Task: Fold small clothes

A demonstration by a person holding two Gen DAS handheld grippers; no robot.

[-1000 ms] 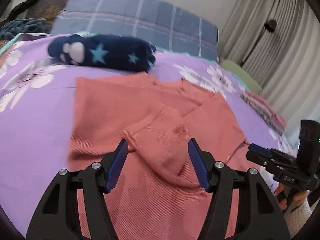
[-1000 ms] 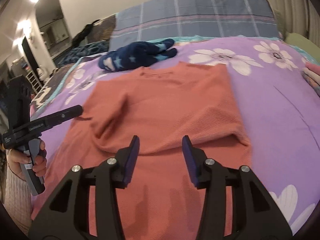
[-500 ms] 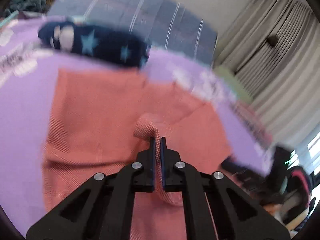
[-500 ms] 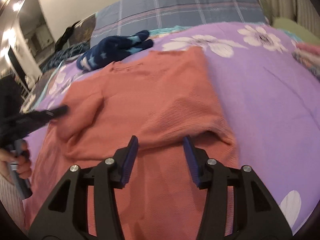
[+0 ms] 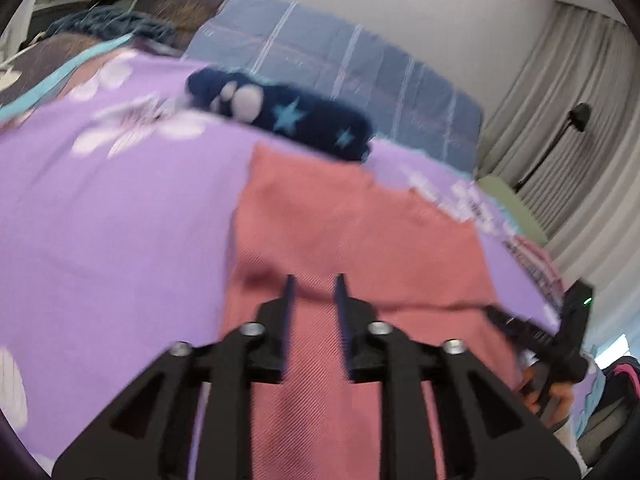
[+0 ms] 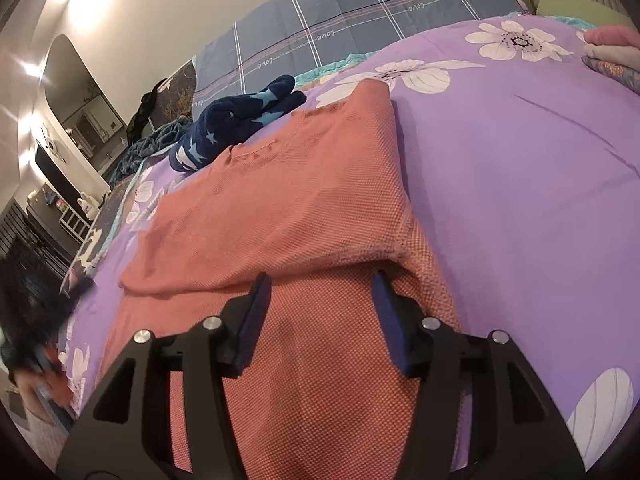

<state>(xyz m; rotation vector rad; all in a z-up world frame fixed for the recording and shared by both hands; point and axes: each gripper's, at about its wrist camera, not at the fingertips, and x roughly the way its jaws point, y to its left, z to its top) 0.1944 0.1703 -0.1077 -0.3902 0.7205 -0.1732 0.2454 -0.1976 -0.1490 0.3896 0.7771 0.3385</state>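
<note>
The red shirt is bumpy knit cloth. The purple bed sheet is smooth, soft cloth with flowers.

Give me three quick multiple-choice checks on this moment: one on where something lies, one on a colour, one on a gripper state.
1. Where is the navy star-print garment?
A. beyond the sweater's collar end
B. on top of the sweater
C. in the right gripper

2. What colour is the sweater?
A. grey
B. salmon-red
C. green

3. What is the left gripper doing?
A. open, holding nothing
B. clamped on a sleeve
C. out of view

Answers: 1 A, it lies on the purple floral bedspread past the collar. 2 B, the knit reads salmon-red in both views. 3 A, a gap shows between its fingers.
</note>
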